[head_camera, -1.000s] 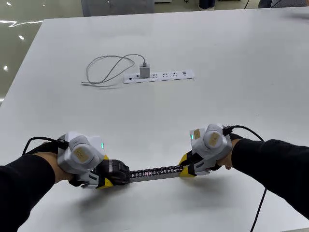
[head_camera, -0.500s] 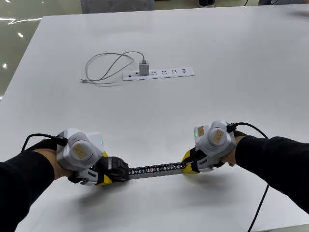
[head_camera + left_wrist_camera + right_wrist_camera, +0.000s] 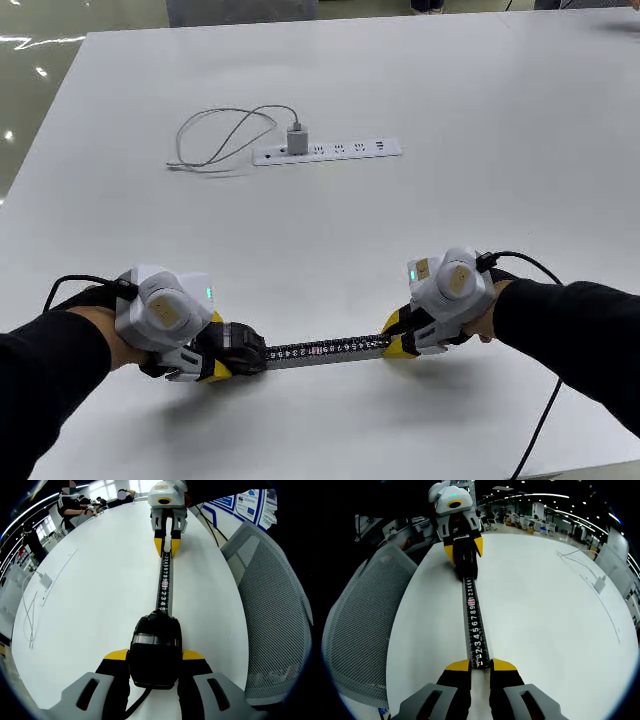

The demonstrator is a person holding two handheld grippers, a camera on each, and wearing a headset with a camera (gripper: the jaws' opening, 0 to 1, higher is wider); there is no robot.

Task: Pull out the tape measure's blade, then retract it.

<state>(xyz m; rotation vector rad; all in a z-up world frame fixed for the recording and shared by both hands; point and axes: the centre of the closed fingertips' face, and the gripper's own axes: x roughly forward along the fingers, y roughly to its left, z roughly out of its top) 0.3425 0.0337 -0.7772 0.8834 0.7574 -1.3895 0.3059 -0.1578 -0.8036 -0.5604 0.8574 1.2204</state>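
The black tape measure case point(image 3: 236, 349) point(image 3: 155, 647) sits low over the white table near its front edge, clamped between the yellow-tipped jaws of my left gripper point(image 3: 214, 356) point(image 3: 154, 655). Its black blade point(image 3: 325, 349) point(image 3: 165, 582) point(image 3: 473, 625) with white numbers stretches rightward from the case. My right gripper point(image 3: 396, 335) point(image 3: 480, 665) is shut on the blade's end. In the right gripper view the case point(image 3: 465, 557) and the left gripper point(image 3: 463, 550) lie straight ahead; in the left gripper view the right gripper point(image 3: 167, 544) faces me.
A white power strip point(image 3: 328, 151) with a plugged charger point(image 3: 298, 141) and a looped white cable point(image 3: 222, 135) lies at the table's middle. A grey mesh chair point(image 3: 272, 610) point(image 3: 357, 625) stands beside the table's near edge. Black cables trail from both grippers.
My right gripper has slid a little to the right, and slightly more blade shows between the two grippers. The left gripper and case stay nearly in place.
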